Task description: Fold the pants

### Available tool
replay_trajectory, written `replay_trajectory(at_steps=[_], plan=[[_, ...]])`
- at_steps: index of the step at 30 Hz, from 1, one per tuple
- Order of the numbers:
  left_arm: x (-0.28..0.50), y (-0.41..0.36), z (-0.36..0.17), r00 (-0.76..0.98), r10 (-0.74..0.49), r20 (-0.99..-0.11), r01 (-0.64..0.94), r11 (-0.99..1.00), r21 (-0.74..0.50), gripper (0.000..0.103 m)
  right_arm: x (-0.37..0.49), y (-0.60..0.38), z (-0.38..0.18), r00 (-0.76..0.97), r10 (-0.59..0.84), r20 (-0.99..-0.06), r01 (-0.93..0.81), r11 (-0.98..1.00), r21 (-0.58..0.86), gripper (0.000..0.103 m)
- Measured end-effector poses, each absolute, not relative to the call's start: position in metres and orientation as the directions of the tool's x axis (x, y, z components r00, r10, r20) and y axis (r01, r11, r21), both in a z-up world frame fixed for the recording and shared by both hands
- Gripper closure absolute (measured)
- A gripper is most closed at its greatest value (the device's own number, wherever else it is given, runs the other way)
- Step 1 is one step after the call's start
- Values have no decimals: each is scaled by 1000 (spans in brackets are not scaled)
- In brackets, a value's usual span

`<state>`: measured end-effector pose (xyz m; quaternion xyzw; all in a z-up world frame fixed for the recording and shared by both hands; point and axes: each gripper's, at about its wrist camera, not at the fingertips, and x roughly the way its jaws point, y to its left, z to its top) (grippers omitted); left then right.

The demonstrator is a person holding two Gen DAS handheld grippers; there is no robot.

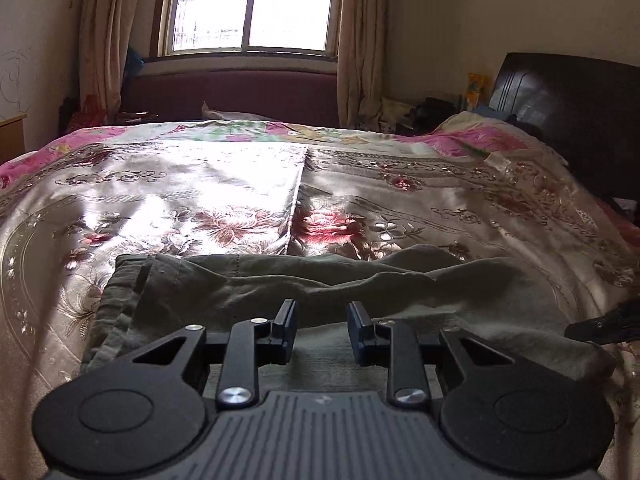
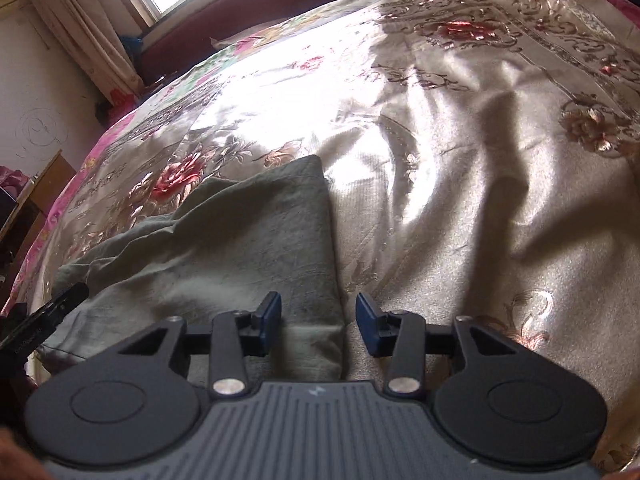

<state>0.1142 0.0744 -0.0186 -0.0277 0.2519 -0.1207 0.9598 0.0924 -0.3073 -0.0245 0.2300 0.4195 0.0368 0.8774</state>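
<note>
Now | left gripper [image 1: 322, 322] parted, seemingly empty | right gripper [image 2: 318, 314] parted over pants [image 2: 248, 232] edge

Both cams sit right behind their own gripper fingers, low and close over the bed. The left wrist one looks nearly level across the shiny floral satin bedspread [image 1: 224, 184] toward the bright window [image 1: 252, 4] and beige curtains [image 1: 100, 36]. The right wrist one tips down steeper and is rolled, so the window lands top left. Both catch the crumpled olive-green cloth pants [image 1: 280, 280] [image 2: 240, 232], and each glimpses the other's black gripper at its edge.
</note>
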Motion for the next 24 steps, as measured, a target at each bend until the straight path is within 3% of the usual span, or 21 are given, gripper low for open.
replay_trajectory(at_steps=[3, 6, 13, 15, 17, 21, 23, 24], plan=[[113, 65, -24, 820, -302, -485, 282, 952, -116, 61, 90, -318, -26, 633, 369, -681, 108, 828, 550, 59], [113, 59, -31, 796, -321, -512, 311, 944, -109, 61, 98, -321, -39, 613, 390, -687, 123, 812, 570, 62], [117, 69, -36, 792, -310, -526, 289, 949, -124, 61, 112, -334, -49, 624, 514, -589, 81, 707, 703, 59], [119, 71, -39, 788, -308, -533, 286, 950, -127, 60, 110, -339, -52, 627, 524, -576, 86, 689, 720, 74], [119, 71, -41, 787, -305, -537, 284, 951, -125, 60, 111, -345, -59, 634, 551, -543, 101, 637, 764, 81], [119, 66, -43, 788, -295, -540, 290, 952, -97, 60, 118, -345, -68, 637, 640, -429, 52, 520, 853, 79], [120, 65, -44, 786, -291, -545, 289, 953, -91, 59, 129, -335, -75, 608, 619, -497, 85, 572, 816, 82], [120, 65, -44, 786, -291, -545, 290, 953, -91, 59, 130, -334, -76, 609, 602, -516, 95, 591, 801, 88]])
